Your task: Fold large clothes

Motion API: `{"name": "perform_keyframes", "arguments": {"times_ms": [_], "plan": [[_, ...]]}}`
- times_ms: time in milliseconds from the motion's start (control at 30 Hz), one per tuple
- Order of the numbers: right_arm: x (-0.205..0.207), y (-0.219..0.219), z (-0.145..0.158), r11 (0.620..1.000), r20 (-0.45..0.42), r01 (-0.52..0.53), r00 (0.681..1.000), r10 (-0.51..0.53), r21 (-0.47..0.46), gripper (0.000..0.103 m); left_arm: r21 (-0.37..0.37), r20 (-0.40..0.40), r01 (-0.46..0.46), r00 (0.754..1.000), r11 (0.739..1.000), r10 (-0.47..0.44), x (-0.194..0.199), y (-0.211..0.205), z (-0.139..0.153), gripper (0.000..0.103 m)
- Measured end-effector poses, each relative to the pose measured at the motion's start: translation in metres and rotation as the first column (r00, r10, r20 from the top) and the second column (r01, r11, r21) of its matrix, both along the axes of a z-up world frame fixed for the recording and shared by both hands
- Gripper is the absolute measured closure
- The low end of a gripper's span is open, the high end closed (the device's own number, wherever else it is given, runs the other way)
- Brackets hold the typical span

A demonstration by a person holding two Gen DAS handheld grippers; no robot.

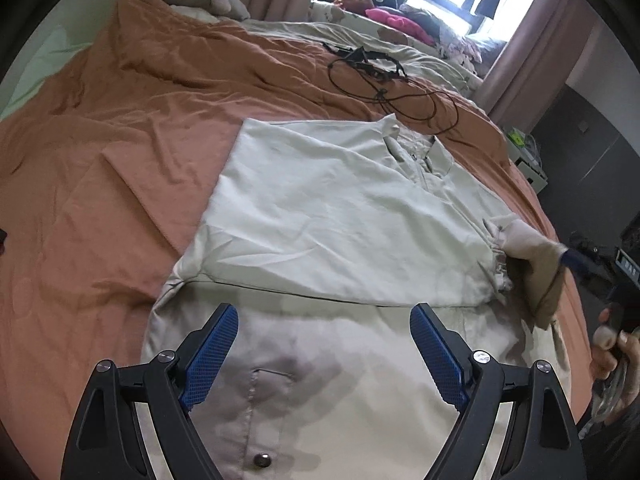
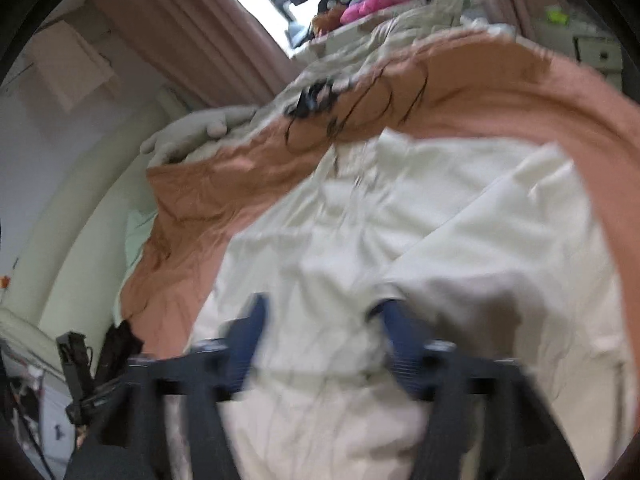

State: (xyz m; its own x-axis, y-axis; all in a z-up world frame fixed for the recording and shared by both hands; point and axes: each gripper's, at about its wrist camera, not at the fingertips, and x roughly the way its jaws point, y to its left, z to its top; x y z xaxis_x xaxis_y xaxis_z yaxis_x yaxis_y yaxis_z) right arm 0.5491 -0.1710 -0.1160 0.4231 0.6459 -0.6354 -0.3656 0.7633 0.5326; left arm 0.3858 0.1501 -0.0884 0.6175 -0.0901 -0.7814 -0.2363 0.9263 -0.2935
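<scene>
Hovering with its blue ribbed fingers spread wide and holding nothing, the left gripper (image 1: 322, 354) hangs above the pale beige cotton shirt (image 1: 340, 220), near its snap button. The right gripper (image 2: 322, 334), blurred, also stands released over the same cloth, with nothing between its pads. The shirt lies on a wrinkled orange bedsheet (image 1: 100, 184), one side folded across the body with a straight edge. A tangled black cable (image 1: 384, 80) lies beyond the collar. Bare sheet extends to the left.
</scene>
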Motion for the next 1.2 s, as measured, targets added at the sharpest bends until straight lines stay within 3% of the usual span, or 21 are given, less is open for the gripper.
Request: {"name": "perform_keyframes", "arguments": {"times_ms": [133,267,500,700,833,900,933,1067,1200], "plan": [[-0.020,0.009,-0.023,0.995,-0.055,-0.090,0.995,0.088,-0.045,0.028,0.017,0.006,0.008,1.000,1.000,-0.008,-0.002,0.001,0.000,0.014],[-0.036,-0.018,-0.030,0.994,-0.070,-0.092,0.994,0.088,-0.050,0.028,-0.014,0.009,0.011,1.000,1.000,-0.011,0.000,-0.003,-0.006,0.014],[-0.024,-0.095,-0.034,0.989,-0.093,0.113,0.988,-0.121,-0.093,0.028,-0.030,-0.011,0.049,0.999,0.998,-0.049,0.010,-0.023,-0.029,0.014],[-0.006,-0.117,-0.076,0.969,-0.202,0.219,0.950,-0.239,-0.115,0.028,-0.020,-0.031,0.067,0.997,0.998,-0.067,0.011,-0.024,-0.042,0.014],[-0.002,-0.108,-0.112,0.971,-0.305,0.217,0.922,-0.236,-0.098,0.029,-0.009,-0.040,0.051,0.998,0.999,-0.051,0.008,-0.010,-0.046,0.014],[-0.002,-0.104,-0.118,0.965,-0.291,0.235,0.921,-0.260,-0.116,0.040,-0.013,-0.043,0.035,0.998,0.999,-0.035,0.006,-0.002,-0.048,0.014],[-0.002,-0.104,-0.117,0.961,-0.279,0.248,0.921,-0.273,-0.122,0.056,-0.017,-0.043,0.027,0.999,1.000,-0.027,0.004,0.003,-0.048,0.014],[-0.004,-0.104,-0.106,0.954,-0.269,0.268,0.917,-0.295,-0.132,0.091,-0.021,-0.032,0.005,0.999,1.000,-0.006,-0.004,0.017,-0.046,0.014],[-0.011,-0.096,-0.067,0.958,-0.168,0.252,0.947,-0.273,-0.134,0.093,-0.039,-0.020,-0.018,1.000,0.999,0.017,-0.011,0.030,-0.043,0.014]]}}
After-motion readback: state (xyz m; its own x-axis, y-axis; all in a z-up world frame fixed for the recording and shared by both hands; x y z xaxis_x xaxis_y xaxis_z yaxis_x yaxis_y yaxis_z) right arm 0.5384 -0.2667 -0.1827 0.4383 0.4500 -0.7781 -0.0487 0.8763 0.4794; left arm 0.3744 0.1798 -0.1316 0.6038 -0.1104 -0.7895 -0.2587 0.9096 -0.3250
